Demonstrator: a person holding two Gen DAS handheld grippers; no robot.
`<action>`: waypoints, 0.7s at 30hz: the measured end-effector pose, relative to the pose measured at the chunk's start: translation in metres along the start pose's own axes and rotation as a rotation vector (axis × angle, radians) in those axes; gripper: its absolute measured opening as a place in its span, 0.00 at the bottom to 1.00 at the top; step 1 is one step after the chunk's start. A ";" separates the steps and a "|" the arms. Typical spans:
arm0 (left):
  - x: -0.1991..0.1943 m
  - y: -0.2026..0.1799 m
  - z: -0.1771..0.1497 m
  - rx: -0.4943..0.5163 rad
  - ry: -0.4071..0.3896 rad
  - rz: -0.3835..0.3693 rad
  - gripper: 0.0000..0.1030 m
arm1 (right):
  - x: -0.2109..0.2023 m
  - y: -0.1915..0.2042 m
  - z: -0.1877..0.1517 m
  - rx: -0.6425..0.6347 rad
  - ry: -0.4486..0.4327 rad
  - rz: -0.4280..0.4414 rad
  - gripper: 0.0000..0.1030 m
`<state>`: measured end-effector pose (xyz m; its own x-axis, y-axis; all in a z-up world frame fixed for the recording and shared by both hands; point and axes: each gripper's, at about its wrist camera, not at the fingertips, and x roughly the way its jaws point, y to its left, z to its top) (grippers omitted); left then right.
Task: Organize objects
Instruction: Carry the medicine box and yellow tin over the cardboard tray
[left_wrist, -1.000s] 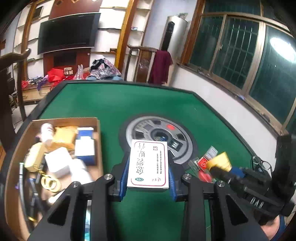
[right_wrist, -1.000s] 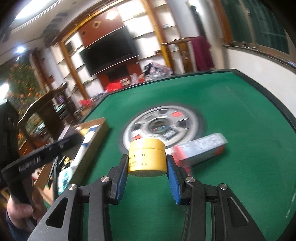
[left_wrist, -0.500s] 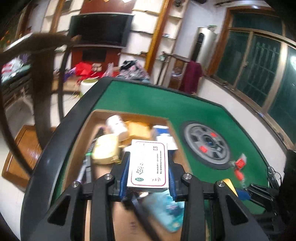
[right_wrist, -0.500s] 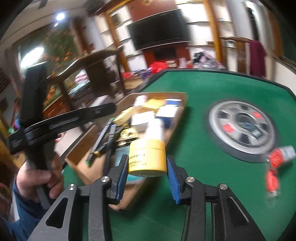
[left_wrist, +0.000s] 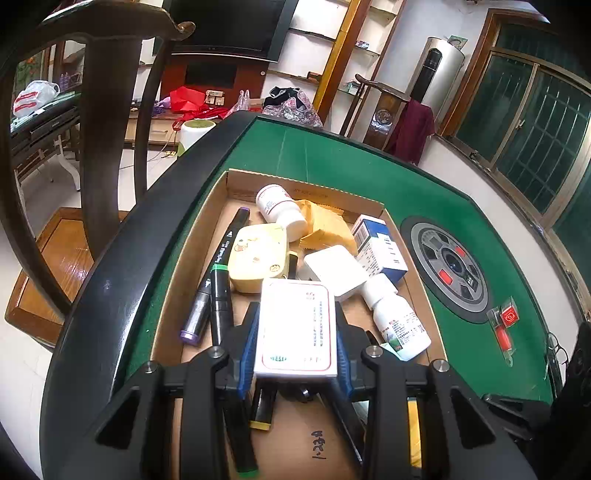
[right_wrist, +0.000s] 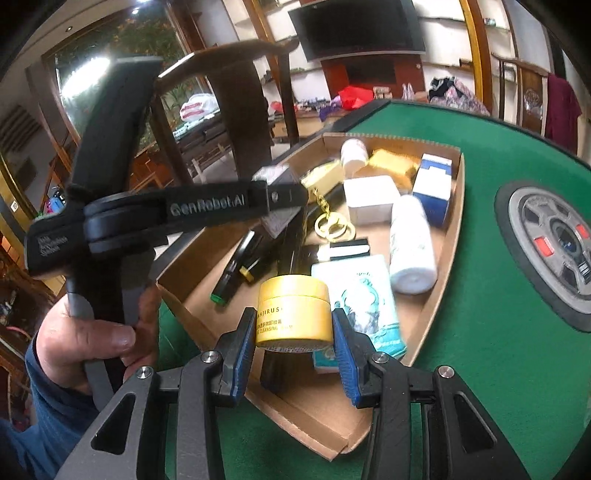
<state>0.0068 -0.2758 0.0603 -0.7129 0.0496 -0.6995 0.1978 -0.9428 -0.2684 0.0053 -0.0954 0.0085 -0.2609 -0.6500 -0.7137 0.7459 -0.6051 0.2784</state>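
My left gripper (left_wrist: 295, 354) is shut on a white medicine box with a red border (left_wrist: 297, 328) and holds it over the near part of the cardboard tray (left_wrist: 229, 177). My right gripper (right_wrist: 293, 336) is shut on a yellow jar (right_wrist: 293, 312) and holds it above the tray's near corner (right_wrist: 317, 417). The left gripper also shows in the right wrist view (right_wrist: 280, 195), above the tray's left side. The tray holds white bottles (left_wrist: 399, 317), markers (left_wrist: 219, 291), a cream case (left_wrist: 258, 254), a white box (left_wrist: 338, 271) and a blue-white box (left_wrist: 380, 247).
The tray lies at the left edge of a green felt table (left_wrist: 332, 158) with a round grey centre hub (left_wrist: 450, 269). A red-capped small item (left_wrist: 504, 325) lies right of the hub. A dark wooden chair (left_wrist: 107, 122) stands just beyond the table's black rim.
Both grippers have swung left from the table's middle to over the cardboard tray, each still holding its object. The left one has come lower over the tray.
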 end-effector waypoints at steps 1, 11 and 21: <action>0.001 0.001 0.000 -0.001 0.005 0.008 0.33 | 0.002 -0.001 0.000 0.005 0.004 0.003 0.43; 0.008 -0.002 -0.002 0.019 0.028 0.043 0.33 | 0.004 0.006 0.000 0.016 0.016 0.017 0.44; 0.015 -0.003 -0.005 0.035 0.052 0.075 0.33 | 0.005 0.006 0.001 0.005 0.021 0.030 0.45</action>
<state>-0.0004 -0.2710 0.0472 -0.6607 -0.0052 -0.7506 0.2251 -0.9553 -0.1915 0.0081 -0.1029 0.0076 -0.2259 -0.6581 -0.7182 0.7498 -0.5881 0.3030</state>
